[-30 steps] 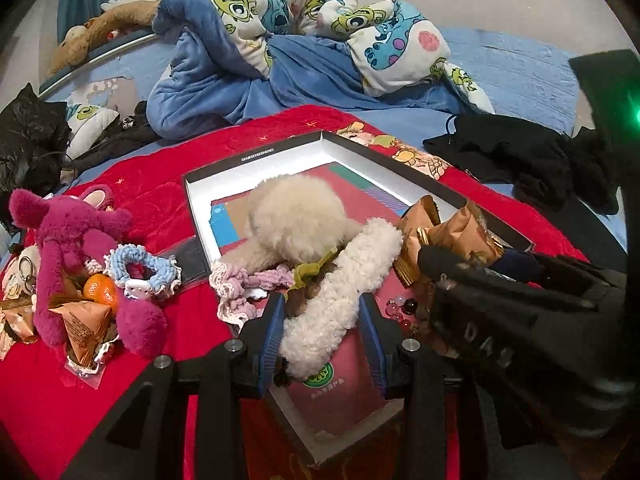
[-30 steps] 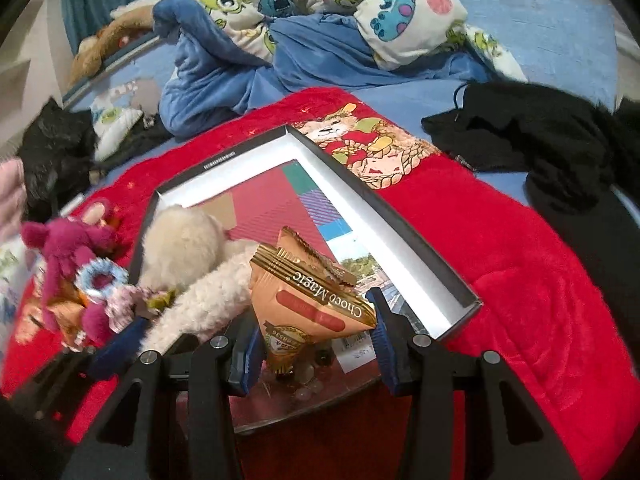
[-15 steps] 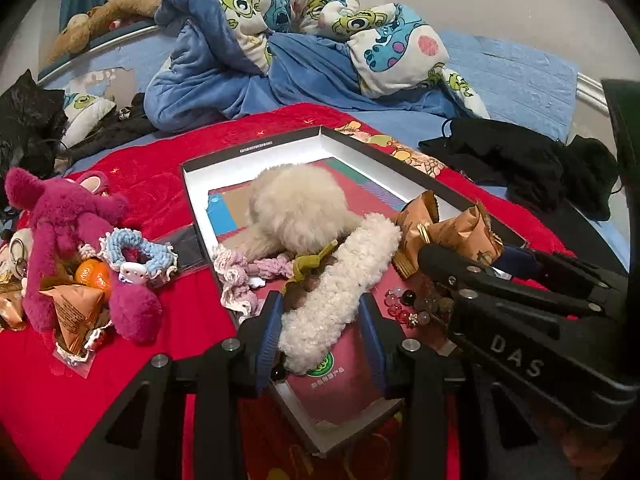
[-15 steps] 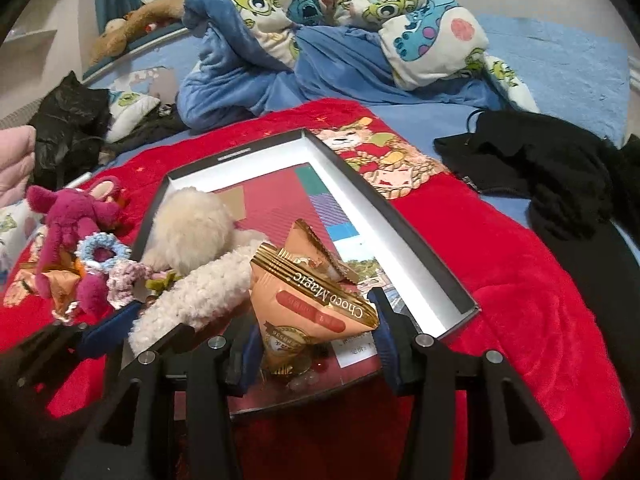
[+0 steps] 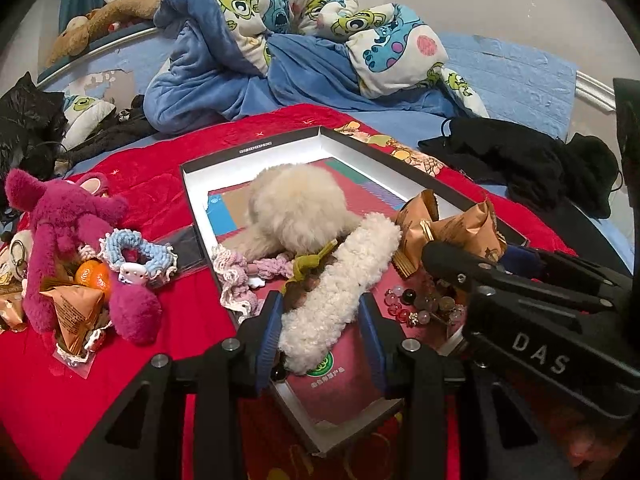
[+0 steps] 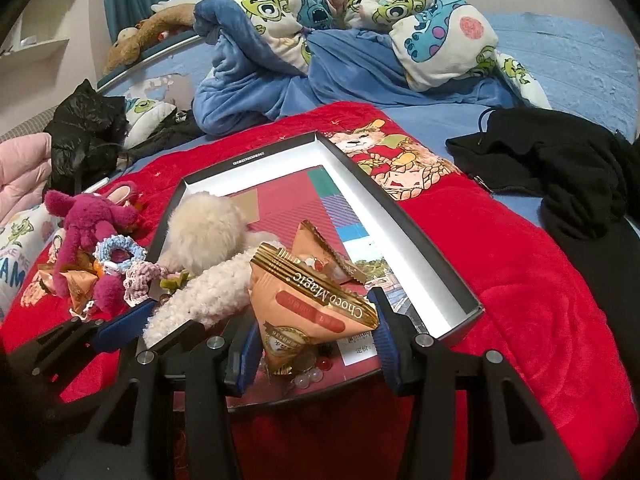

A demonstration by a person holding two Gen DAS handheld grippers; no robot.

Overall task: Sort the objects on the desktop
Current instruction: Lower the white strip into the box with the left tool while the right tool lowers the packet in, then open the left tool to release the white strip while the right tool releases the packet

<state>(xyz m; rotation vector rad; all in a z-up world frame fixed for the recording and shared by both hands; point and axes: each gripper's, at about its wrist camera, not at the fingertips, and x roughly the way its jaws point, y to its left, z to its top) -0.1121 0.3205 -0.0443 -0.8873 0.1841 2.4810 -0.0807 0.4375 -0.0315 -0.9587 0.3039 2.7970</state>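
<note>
Left wrist view: only here do the glass beads [image 5: 420, 304] show spread on the box [image 5: 256, 150] floor, with the orange [image 5: 93, 274] tucked against the magenta plush [image 5: 68, 236] on the red cloth [image 5: 168, 312].
Right wrist view: only here the "Choco Magic" print on the snack packet [image 6: 308, 304] reads clearly; a second packet [image 6: 320, 254] lies behind it.
Left gripper [image 5: 320, 332]: angled down over the box's near corner; blue pads flank the white fuzzy roll [image 5: 340, 280], the left pad touching it, a gap at the right, so clamping cannot be told.
Right gripper [image 6: 316, 344]: angled down, beside the left one; clenched on the snack packet, held over the beads.
Cream plush [image 5: 296, 208]: inside the box, roll leaning against it.
</note>
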